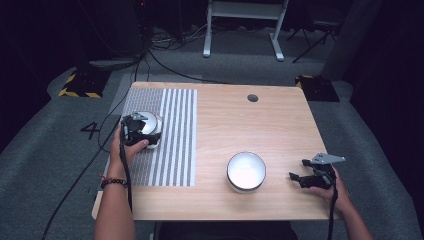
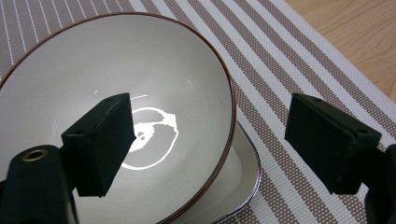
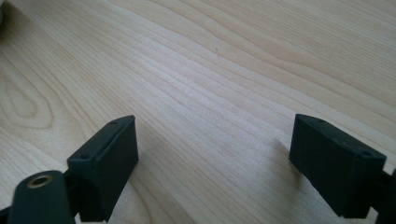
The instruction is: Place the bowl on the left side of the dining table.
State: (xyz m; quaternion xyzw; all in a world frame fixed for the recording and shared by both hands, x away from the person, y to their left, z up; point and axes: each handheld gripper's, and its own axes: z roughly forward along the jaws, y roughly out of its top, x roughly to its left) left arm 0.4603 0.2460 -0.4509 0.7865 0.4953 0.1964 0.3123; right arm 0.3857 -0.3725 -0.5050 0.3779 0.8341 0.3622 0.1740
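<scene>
A white bowl point(image 2: 116, 60) with a thin dark rim sits nested in a second white dish point(image 2: 240, 177) on a striped placemat point(image 2: 289, 60). My left gripper point(image 2: 212, 135) is open astride the bowl's right rim, one jaw inside the bowl and the other outside above the mat, neither pressing on it. In the high view this gripper point(image 1: 144, 131) and the bowl point(image 1: 150, 121) are at the table's left. My right gripper point(image 1: 299, 169) rests low at the front right, and in its own view it point(image 3: 215, 158) stands open over bare wood.
Another white bowl point(image 1: 246, 171) stands on the wooden table point(image 1: 240, 120) near the front, a little left of my right gripper. The placemat point(image 1: 175, 135) covers the table's left part. A round cable hole point(image 1: 252, 98) is at the back.
</scene>
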